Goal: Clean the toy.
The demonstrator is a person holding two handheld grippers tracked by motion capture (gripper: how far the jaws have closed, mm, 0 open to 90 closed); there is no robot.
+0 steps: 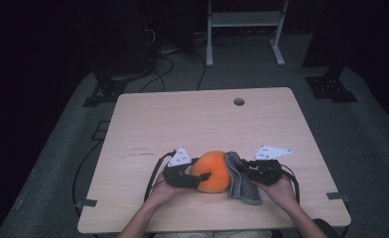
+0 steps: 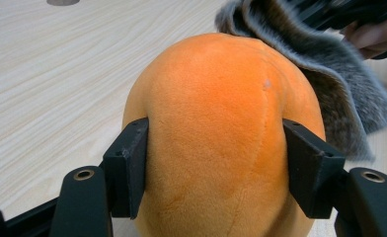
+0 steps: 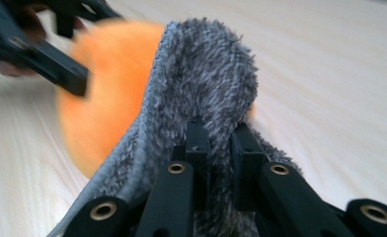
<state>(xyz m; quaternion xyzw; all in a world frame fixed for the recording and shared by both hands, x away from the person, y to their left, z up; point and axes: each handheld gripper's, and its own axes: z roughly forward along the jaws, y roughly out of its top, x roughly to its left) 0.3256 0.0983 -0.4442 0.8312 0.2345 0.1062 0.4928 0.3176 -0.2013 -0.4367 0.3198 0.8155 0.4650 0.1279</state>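
Item 1, left gripper [image 1: 201, 177]: we see its jaws part-open and pressed on both flanks of the orange plush ball [image 1: 213, 171], steadying it at the table's [image 1: 148, 124] near edge.

Item 2, right gripper [image 1: 243, 171]: jaws pinched tight on a fold of the grey fluffy cloth [image 1: 241, 179], draped against the ball's right side.

Step, as we judge: wiping or wrapping the ball; next we draw the cloth across it.

Unclear: the ball's underside and the cloth's contact there.

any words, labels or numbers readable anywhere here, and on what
None: no readable text.
Orange plush ball: plain fabric and a seam, no label.
Grey fuzzy cloth: no tag visible.
Grey plates on the left gripper and right gripper: small dark dots, no letters.
Table: bare wood grain.
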